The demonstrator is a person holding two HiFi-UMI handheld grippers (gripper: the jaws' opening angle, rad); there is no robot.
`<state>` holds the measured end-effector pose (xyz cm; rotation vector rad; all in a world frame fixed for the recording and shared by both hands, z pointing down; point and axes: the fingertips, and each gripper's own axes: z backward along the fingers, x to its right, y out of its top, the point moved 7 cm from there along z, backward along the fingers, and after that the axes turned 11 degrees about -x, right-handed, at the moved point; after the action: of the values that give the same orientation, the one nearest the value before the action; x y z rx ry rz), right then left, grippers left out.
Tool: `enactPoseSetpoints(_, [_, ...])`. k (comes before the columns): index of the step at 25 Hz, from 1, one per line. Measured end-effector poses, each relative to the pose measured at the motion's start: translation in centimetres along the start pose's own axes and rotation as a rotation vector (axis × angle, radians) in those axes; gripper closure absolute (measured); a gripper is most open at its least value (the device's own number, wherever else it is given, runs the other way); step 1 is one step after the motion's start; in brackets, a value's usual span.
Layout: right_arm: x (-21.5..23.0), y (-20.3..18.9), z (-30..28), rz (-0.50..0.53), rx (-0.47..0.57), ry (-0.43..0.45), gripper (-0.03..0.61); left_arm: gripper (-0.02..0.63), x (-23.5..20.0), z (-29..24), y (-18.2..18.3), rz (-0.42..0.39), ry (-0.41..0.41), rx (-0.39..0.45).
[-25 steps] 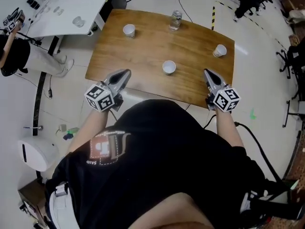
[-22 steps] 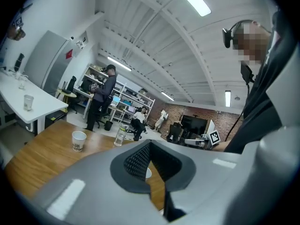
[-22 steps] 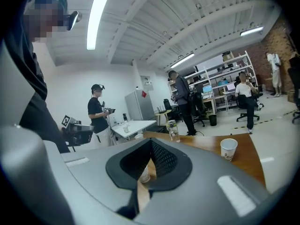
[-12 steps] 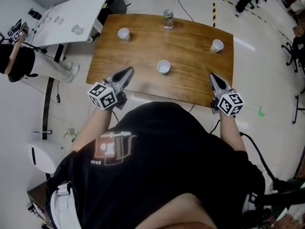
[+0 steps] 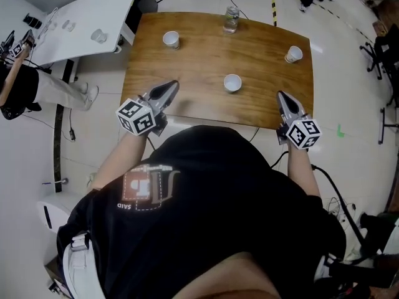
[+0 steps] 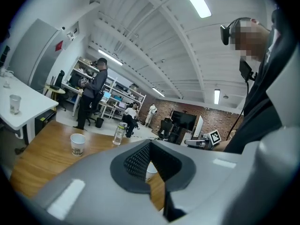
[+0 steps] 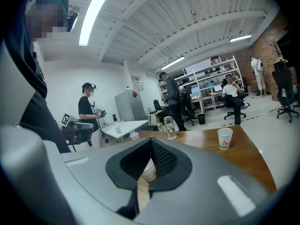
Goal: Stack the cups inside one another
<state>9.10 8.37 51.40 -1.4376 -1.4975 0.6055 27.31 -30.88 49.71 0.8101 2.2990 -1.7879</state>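
Three white paper cups stand apart on the wooden table: one at the far left, one in the middle, one at the far right. My left gripper hovers shut and empty over the table's near edge, left of the middle cup. My right gripper is shut and empty at the near right edge. In the left gripper view the left gripper points toward the far-left cup and the middle cup. Ahead of the right gripper in its own view are the middle cup and the far-right cup.
A clear water bottle stands at the table's far edge. A white table with glasses sits at the far left, with a person beside it. Office chairs stand at the right. A cable runs down from my right hand.
Both grippers have shifted a little toward the table and stay shut and empty. The cups and the bottle keep their places on the table.
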Motion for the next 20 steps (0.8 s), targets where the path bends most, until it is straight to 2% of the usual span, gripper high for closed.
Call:
enactPoseSetpoints(7, [-2.1,-0.3,-1.7,0.005,-0.026,0.004,0.565,0.613,-2.3,1.9,0.2,0.017,0.002,0.022])
enactPoseSetpoints(13, [-2.7,1.8,-4.1,0.075,-0.066,0.073,0.563,0.612,-1.7,3.4,-0.2,0.045,0.049,0.062])
enactPoseSetpoints(18, [-4.2,6.2,-12.5,0.171,-0.082,0.192,0.560,0.612,-2.4,6.9,-1.5,0.082,0.149,0.105])
enactPoseSetpoints(20, [-6.0,7.8,-17.6,0.238,-0.125,0.267,0.475,0.612,-2.7,9.1,-2.4,0.108,0.206,0.121])
